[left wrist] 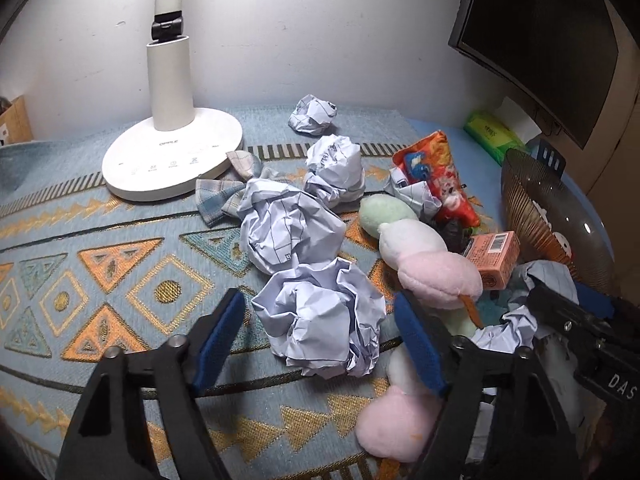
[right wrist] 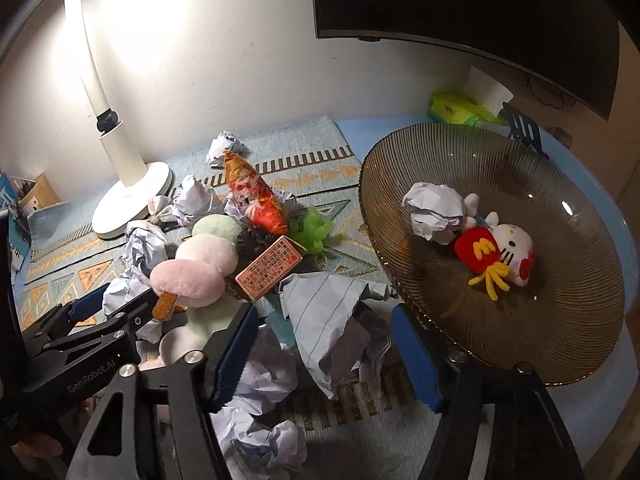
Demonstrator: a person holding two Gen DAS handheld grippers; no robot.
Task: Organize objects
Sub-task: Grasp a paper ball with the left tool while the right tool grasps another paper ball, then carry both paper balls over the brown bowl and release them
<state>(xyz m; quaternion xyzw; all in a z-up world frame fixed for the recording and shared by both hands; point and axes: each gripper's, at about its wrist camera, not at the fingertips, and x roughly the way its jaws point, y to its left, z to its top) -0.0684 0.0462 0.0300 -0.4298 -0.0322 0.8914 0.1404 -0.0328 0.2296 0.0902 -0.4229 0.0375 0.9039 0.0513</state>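
My left gripper (left wrist: 320, 340) stands open around a crumpled paper ball (left wrist: 320, 320) on the patterned mat; its blue pads sit just off each side of the paper. The right gripper (right wrist: 326, 354) straddles a flattened sheet of lined paper (right wrist: 324, 312) beside the brown glass plate (right wrist: 560, 340); I see no pad pressing on it. In the plate lie a paper ball (right wrist: 434, 212) and a white cat plush (right wrist: 500, 256). Several more paper balls (left wrist: 288, 228), plush dango skewers (left wrist: 420, 248), an orange snack packet (left wrist: 436, 176) and a pink box (left wrist: 494, 256) are heaped together.
A white desk lamp (left wrist: 172, 156) stands at the back left, with a checked cloth (left wrist: 228, 192) at its base. A dark monitor (right wrist: 460, 0) hangs over the back right, a green tissue pack (right wrist: 460, 110) under it. A green frilly thing (right wrist: 312, 228) lies near the plate.
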